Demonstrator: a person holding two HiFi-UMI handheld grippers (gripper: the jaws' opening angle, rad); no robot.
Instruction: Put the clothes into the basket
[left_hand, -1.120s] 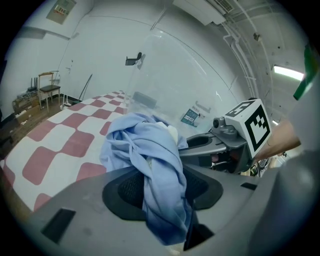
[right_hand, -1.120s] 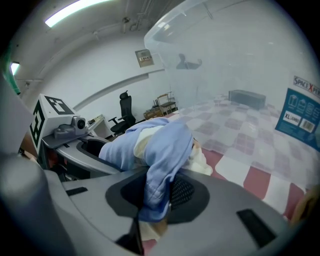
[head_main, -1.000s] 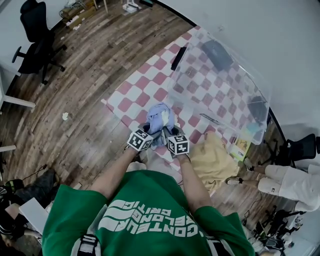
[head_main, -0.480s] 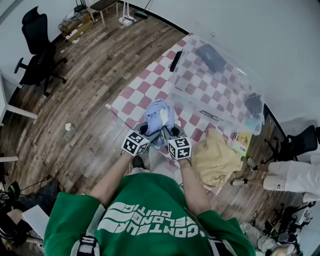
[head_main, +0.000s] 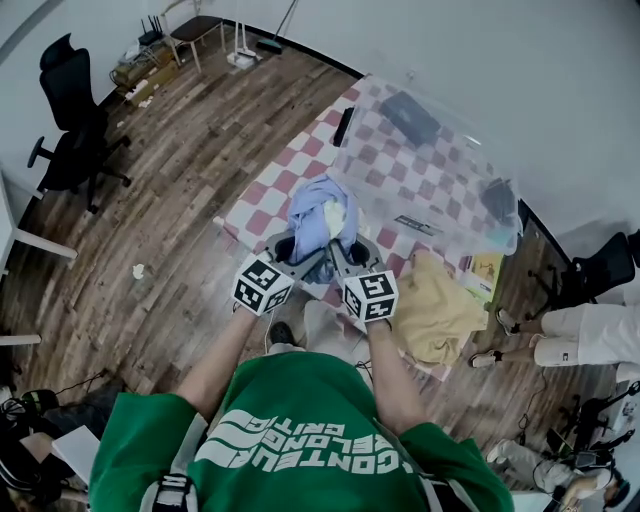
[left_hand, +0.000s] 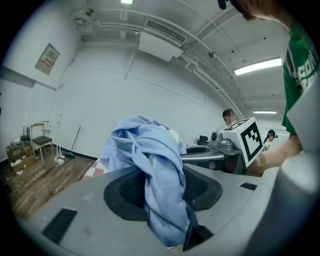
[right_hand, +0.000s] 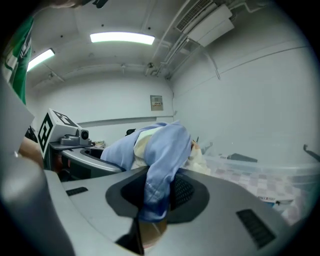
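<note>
Both grippers hold up a bunched light-blue garment (head_main: 318, 212) with some cream cloth inside it, in front of my chest. My left gripper (head_main: 290, 247) is shut on its left part; blue cloth (left_hand: 152, 170) hangs pinched between the left jaws (left_hand: 162, 192). My right gripper (head_main: 346, 250) is shut on its right part, where a blue fold (right_hand: 165, 150) is pinched between the right jaws (right_hand: 157, 192). The clear plastic basket (head_main: 352, 190) stands just beyond the garment on the checked mat (head_main: 268, 190). A yellow garment (head_main: 440, 305) lies on the mat to the right.
Dark items (head_main: 410, 115) lie inside the basket, and a booklet (head_main: 483, 275) lies near its right corner. A black office chair (head_main: 70, 110) stands far left on the wood floor. Another person's legs (head_main: 570, 345) show at the right edge.
Both grippers have lifted the blue garment higher and carried it a little forward, closer to the basket's near wall. The grips have not changed.
</note>
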